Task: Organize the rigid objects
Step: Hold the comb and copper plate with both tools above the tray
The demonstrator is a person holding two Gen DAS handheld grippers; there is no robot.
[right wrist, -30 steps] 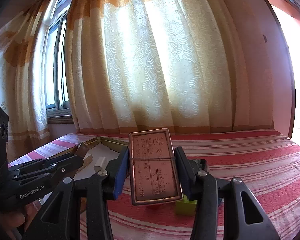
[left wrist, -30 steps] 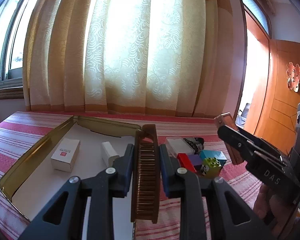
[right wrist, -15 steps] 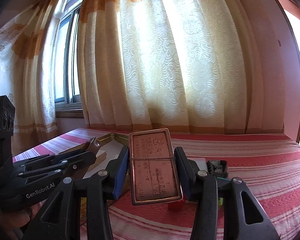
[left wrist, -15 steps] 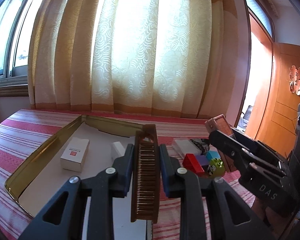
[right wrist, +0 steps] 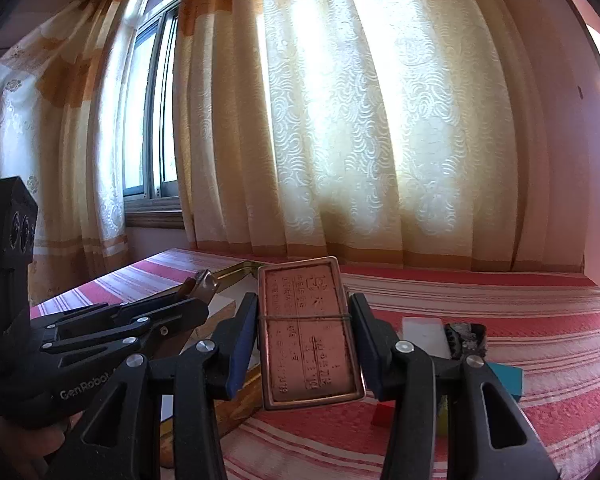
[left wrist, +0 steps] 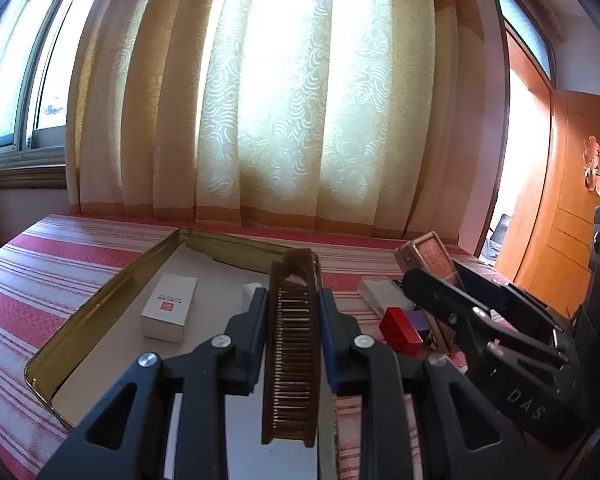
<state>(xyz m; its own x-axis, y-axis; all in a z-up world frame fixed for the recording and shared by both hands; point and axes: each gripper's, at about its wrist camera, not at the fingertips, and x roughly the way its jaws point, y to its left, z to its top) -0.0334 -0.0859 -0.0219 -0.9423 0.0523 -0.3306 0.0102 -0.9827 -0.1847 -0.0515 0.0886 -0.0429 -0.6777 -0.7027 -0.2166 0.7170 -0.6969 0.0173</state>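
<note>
- Left gripper (left wrist: pixel 292 312): closed tight on a brown comb (left wrist: pixel 291 344), held on edge, teeth side up toward the camera.
- Comb's long axis: straight along the fingers, tip pointing away toward the curtain, back end reaching past the pads toward the camera.
- Gold tray (left wrist: pixel 100 296): ahead, below and mostly to the left of the comb; right rim roughly under the comb's line. Judged: a short drop forward and slightly left puts the comb inside.
- Right gripper (right wrist: pixel 305 334): partly open, clamped by the sides on a copper-coloured tin (right wrist: pixel 308 332), a thin band round its middle. Tin upright, long axis along the fingers, embossed face toward the camera.
- From the tin, the tray lies forward and to the left, beyond the left gripper; striped cloth (right wrist: pixel 500 312) directly beneath.
- Nearer to the tray: the left hand, by some way. Right gripper just beside it on its right, seen in the left view with the tin raised clear of the cloth.
- Count, held: one comb, one tin.
- Count, in the tray: two white boxes, the larger one (left wrist: pixel 170 306) with a red mark, a smaller one partly hidden behind the left finger.
- Count, on the cloth to the right: one clear flat case (right wrist: pixel 424 336), one dark patterned item beside it, one red block (left wrist: pixel 400 330), plus blue and purple pieces partly hidden; exact number of blocks not clear.
</note>
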